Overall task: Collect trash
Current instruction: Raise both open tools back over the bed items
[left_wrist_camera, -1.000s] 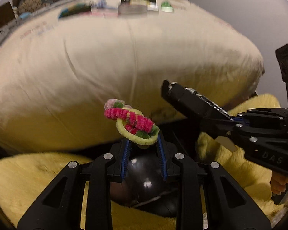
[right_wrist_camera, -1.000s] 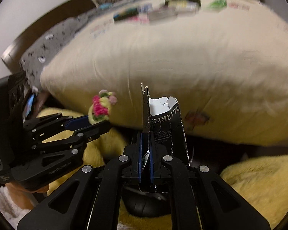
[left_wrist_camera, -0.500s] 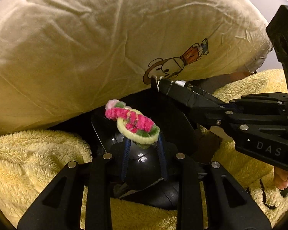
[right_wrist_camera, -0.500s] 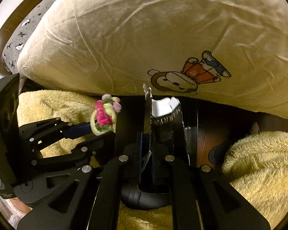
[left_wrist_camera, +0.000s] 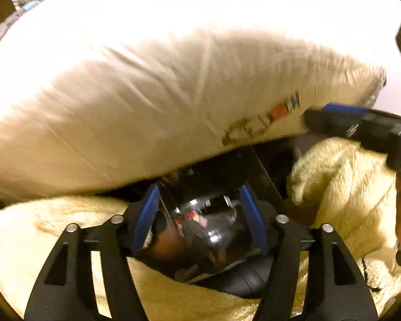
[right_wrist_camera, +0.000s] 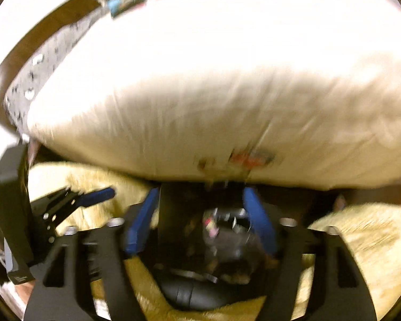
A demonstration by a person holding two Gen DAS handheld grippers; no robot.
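1. Not much room to work with: the big cream pillow [left_wrist_camera: 152, 101] hangs over the back of the gap, and fluffy yellow blanket [left_wrist_camera: 53, 240] crowds in from both sides. The black bin bag [left_wrist_camera: 222, 240] sits open in the dark pocket between them.
2. The left gripper [left_wrist_camera: 197, 222] has just been opening; its blue pads stand well apart over the bag's mouth with nothing pinched between them.
3. Same story for the right gripper [right_wrist_camera: 200, 222]: its jaws have just been opening too, they're wide, and nothing is clamped in them (everything is motion-smeared, so take fine detail with salt).
4. The fuzzy pink-and-yellow ring [left_wrist_camera: 196, 218] shows as a small bright blob down inside the bag, below the left pads and touching neither. From the right wrist view it's the pink smear [right_wrist_camera: 210, 223] in the same dark hollow.
5. There are pale scraps near it in the bag [right_wrist_camera: 238, 222], but I can't tell what they are.
6. The pillow has a little cartoon print [right_wrist_camera: 243, 159] near its bottom edge.
7. Behind it: grey patterned fabric [right_wrist_camera: 37, 80], a brown wooden edge [right_wrist_camera: 48, 26] and a pale wall.
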